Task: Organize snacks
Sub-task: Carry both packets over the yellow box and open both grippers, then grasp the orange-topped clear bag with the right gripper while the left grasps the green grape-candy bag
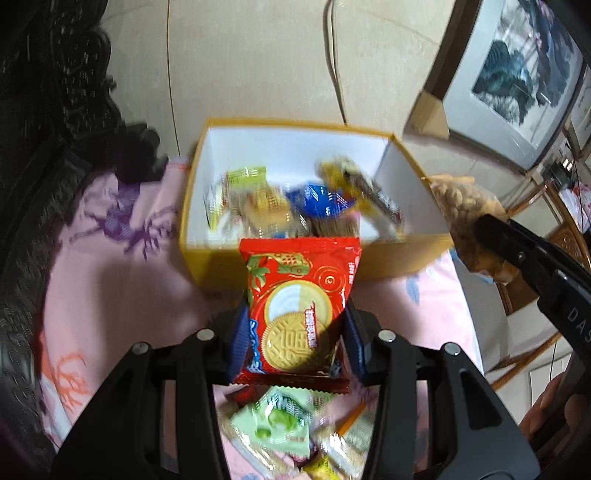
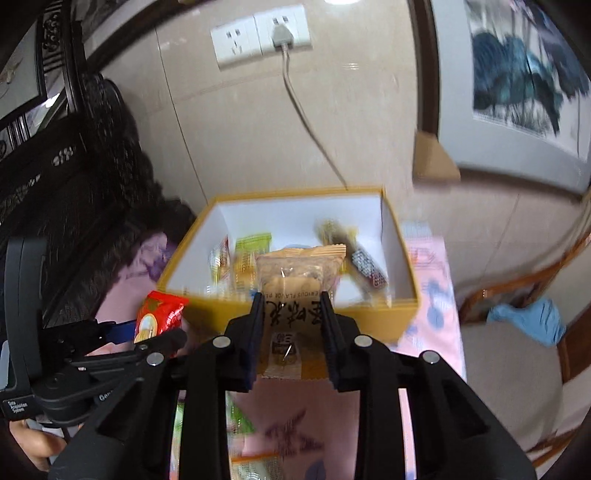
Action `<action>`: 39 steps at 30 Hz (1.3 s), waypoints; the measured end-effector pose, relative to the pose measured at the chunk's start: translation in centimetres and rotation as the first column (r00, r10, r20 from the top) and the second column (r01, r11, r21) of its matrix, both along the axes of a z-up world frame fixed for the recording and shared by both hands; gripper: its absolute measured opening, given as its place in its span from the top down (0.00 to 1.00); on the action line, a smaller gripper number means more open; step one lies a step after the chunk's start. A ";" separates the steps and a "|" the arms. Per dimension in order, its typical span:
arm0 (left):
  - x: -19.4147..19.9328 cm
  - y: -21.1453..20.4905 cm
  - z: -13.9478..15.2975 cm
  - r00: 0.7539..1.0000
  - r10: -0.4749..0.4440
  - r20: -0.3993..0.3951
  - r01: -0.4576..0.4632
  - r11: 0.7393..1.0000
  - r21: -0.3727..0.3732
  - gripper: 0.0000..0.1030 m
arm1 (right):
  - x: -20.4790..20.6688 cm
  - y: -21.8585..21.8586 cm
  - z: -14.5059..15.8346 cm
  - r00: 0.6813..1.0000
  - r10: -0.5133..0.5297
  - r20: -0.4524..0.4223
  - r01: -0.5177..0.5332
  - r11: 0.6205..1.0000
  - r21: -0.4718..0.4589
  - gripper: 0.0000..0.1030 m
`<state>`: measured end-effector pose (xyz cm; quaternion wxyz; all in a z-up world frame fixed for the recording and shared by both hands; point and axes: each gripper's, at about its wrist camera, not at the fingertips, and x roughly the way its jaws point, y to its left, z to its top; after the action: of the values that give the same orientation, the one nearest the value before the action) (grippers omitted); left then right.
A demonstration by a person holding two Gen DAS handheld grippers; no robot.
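Observation:
A yellow box (image 1: 406, 258) with white inner walls stands on the pink cloth and holds several wrapped snacks. My left gripper (image 1: 295, 328) is shut on a red biscuit packet (image 1: 299, 314), held upright just in front of the box's near wall. From the right wrist view that red packet (image 2: 159, 314) shows at the left. My right gripper (image 2: 291, 317) is shut on a tan, partly clear cake packet (image 2: 295, 280), lifted in front of the yellow box (image 2: 369, 317). In the left wrist view the right gripper (image 1: 491, 243) appears at the right with the tan packet (image 1: 465, 210).
Loose snack packets, a green one (image 1: 284, 421) among them, lie on the pink cloth (image 1: 110, 288) below my grippers. A dark carved chair (image 2: 85, 177) stands left. The tiled wall behind has sockets (image 2: 258, 33) and a cable. Framed pictures (image 1: 517, 81) and a wooden chair (image 2: 517, 354) stand right.

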<state>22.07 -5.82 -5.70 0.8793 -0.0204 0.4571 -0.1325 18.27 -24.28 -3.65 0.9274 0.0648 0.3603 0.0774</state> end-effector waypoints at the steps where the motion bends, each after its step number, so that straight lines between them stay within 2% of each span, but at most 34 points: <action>1: 0.7 0.0 0.5 1.000 0.005 0.007 -0.005 1.000 0.000 0.57 | 0.9 0.2 0.7 1.000 0.003 0.018 -0.003 1.000 -0.007 0.72; 8: 6.4 -0.6 4.9 0.996 0.032 0.086 -0.033 0.999 0.003 0.57 | 4.8 0.6 3.0 0.997 0.006 0.074 -0.005 1.000 -0.017 0.72; 13: 9.2 -1.9 5.8 0.996 0.021 0.087 -0.024 0.999 0.025 0.55 | 6.8 0.7 4.2 0.994 -0.002 0.107 0.004 1.000 -0.020 0.71; 14: 9.5 -2.0 5.8 0.996 0.024 0.086 -0.026 0.999 0.025 0.39 | 7.2 0.6 4.4 0.994 -0.007 0.109 0.010 1.000 -0.021 0.70; 15: 10.0 -2.0 6.1 0.995 0.035 0.090 -0.037 0.999 0.023 0.23 | 7.5 0.6 4.5 0.994 -0.012 0.106 0.014 1.000 -0.019 0.65; 16: 10.2 -1.9 6.3 0.993 0.055 0.102 -0.057 0.998 0.018 0.03 | 8.2 0.4 4.6 0.995 -0.021 0.100 0.022 1.000 -0.010 0.48; 17: 10.4 -1.3 6.8 0.986 0.105 0.127 -0.107 0.994 0.008 0.02 | 8.4 0.2 4.6 0.994 -0.035 0.100 0.036 0.999 -0.010 0.32; 18: 10.6 -0.8 7.0 0.985 0.117 0.128 -0.116 0.993 -0.014 0.02 | 8.7 -0.2 4.8 0.994 -0.052 0.100 0.053 0.999 -0.007 0.06; 19: 10.8 -0.4 7.0 0.986 0.120 0.114 -0.117 0.993 -0.029 0.02 | 8.7 -0.8 4.8 0.992 -0.069 0.104 0.068 0.998 0.011 0.01; 21: 11.0 0.3 6.6 0.988 0.127 0.092 -0.126 0.992 -0.020 0.02 | 8.5 -1.6 4.8 0.990 -0.090 0.113 0.087 0.996 0.028 0.01; 27: 8.2 3.2 4.5 0.985 0.163 0.063 -0.166 0.986 0.036 0.02 | 6.7 -2.4 2.4 0.997 -0.068 -0.023 0.070 0.996 0.057 0.01; 30: 5.5 4.7 1.9 0.983 0.181 0.024 -0.182 0.980 0.077 0.02 | 3.9 -0.8 -0.9 0.991 0.006 -0.133 -0.003 1.000 0.023 0.01; 32: 3.6 5.4 -0.2 0.984 0.180 -0.010 -0.178 0.978 0.106 0.02 | 1.6 0.8 -4.2 0.971 0.073 -0.228 -0.077 0.997 -0.011 0.01; 34: 1.4 5.7 -2.6 0.986 0.156 -0.061 -0.146 0.980 0.138 0.02 | -1.3 2.3 -7.7 0.934 0.150 -0.325 -0.166 0.986 -0.019 0.01; 36: -0.4 5.6 -4.8 0.988 0.116 -0.105 -0.098 0.981 0.168 0.02 | -4.1 3.0 -10.0 0.899 0.209 -0.384 -0.220 0.975 0.018 0.01; 39: -3.0 4.9 -7.5 0.986 0.063 -0.153 -0.029 0.976 0.216 0.02 | -7.2 3.3 -12.0 0.870 0.236 -0.432 -0.247 0.968 0.031 0.01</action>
<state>19.08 -0.93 -13.25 0.8400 0.0529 0.5365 -0.0605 11.11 -20.95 -15.62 0.8079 0.0231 0.5633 0.1717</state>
